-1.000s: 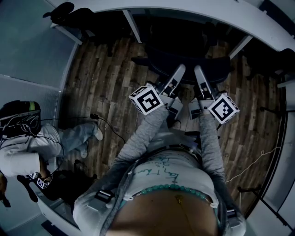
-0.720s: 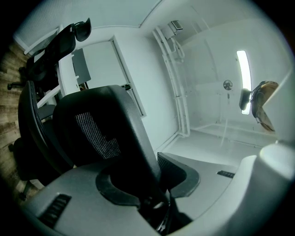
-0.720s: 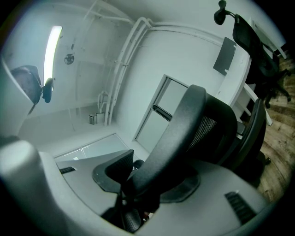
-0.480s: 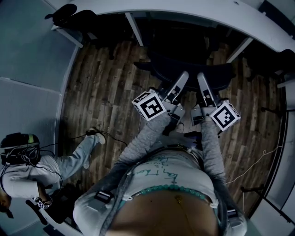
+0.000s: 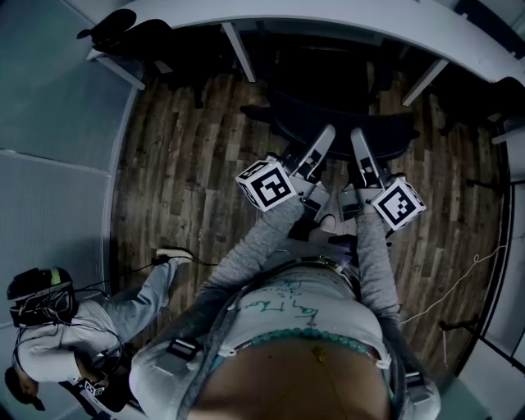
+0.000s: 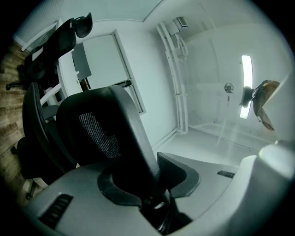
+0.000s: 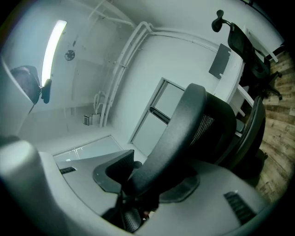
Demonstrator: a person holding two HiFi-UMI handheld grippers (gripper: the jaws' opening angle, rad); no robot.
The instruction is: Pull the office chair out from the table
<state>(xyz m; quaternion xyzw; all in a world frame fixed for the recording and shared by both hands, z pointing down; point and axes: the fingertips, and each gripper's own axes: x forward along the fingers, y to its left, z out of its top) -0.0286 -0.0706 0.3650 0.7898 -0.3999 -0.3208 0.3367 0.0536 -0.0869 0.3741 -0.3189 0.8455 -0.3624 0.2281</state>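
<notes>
Head view: your left gripper (image 5: 326, 134) and right gripper (image 5: 359, 136) pinch the backrest of the office chair (image 5: 287, 123), the right jaws just tightening on it. It sits close to the tabletop (image 5: 344, 16), so most of the pull is left.

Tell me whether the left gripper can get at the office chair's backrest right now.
Likely yes: the left gripper holds the top of the backrest between its fingers, nothing in the way.
</notes>
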